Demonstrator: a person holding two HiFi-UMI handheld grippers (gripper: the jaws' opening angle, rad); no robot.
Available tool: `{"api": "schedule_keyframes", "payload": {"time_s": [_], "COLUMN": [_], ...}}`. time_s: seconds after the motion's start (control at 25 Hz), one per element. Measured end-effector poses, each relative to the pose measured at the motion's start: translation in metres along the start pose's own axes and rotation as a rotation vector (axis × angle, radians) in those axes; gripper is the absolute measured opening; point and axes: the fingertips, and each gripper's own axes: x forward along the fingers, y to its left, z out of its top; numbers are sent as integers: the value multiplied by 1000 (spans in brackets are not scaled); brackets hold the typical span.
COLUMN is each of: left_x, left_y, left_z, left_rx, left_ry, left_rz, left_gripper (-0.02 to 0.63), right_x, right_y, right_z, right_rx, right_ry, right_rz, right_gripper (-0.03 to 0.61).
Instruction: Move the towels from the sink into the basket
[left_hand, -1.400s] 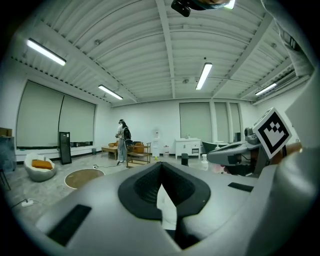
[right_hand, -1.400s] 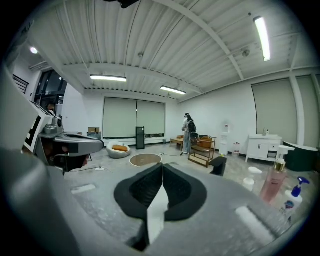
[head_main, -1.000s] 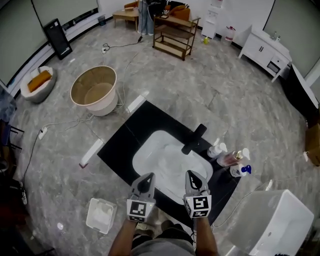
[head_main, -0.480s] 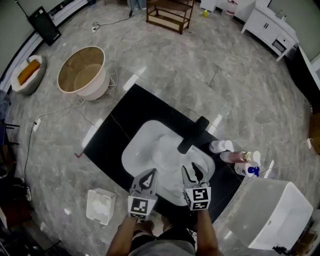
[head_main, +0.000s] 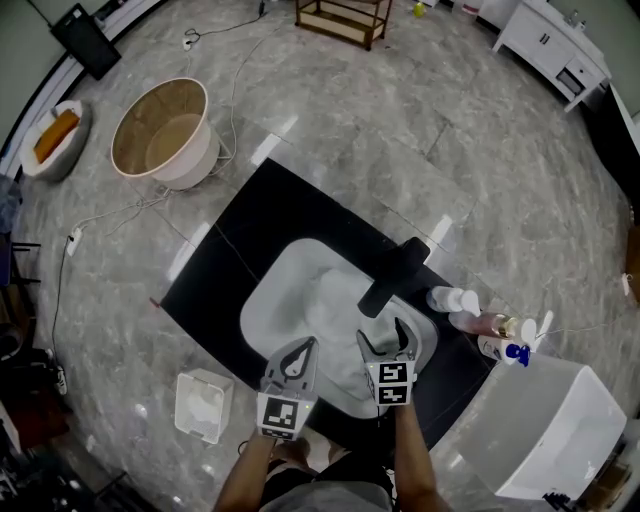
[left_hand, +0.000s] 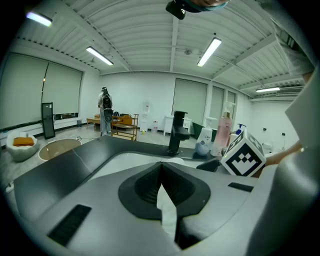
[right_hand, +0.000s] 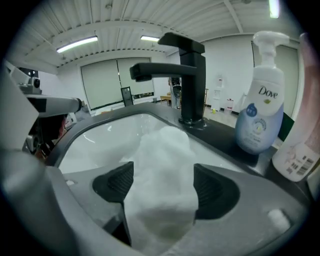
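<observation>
Over sink (head_main: 262, 312), right gripper (head_main: 385, 338) jaws just spread wide around white towel (right_hand: 161, 160), unclamped; at nine o'clock, left gripper (head_main: 303, 347) pinched shut, empty; basket (head_main: 190, 170) off at eleven.

Left gripper (head_main: 303, 348): pale grey moulded shell with smooth, rounded jaws.
Right gripper (head_main: 385, 338): the same pale grey shell.
Pads (right_hand: 114, 184): black and finely ribbed, each set in a rounded dark recess on the inner face of a jaw.
Slots (left_hand: 70, 225): small dark rectangles sunk into the jaw shells.
Marker cubes (head_main: 392, 383): white faces with black square patterns, one behind each gripper.
Clothing: grey top (head_main: 335, 497), seen at the lower edge of the head view.
</observation>
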Motion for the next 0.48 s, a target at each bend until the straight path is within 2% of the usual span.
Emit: {"api": "schedule_keyframes", "payload": {"time_s": [0.48], "left_x": [21], "left_y": [2], "left_z": [-19], "left_rx": [-12], "left_ry": [30], "left_rz": [-9], "left_gripper": [9], "right_x": [48], "right_y": [-13], "right_z": [-41], "right_rx": [14], "right_ry": [92], "right_rz": [-3], "right_gripper": [374]}}
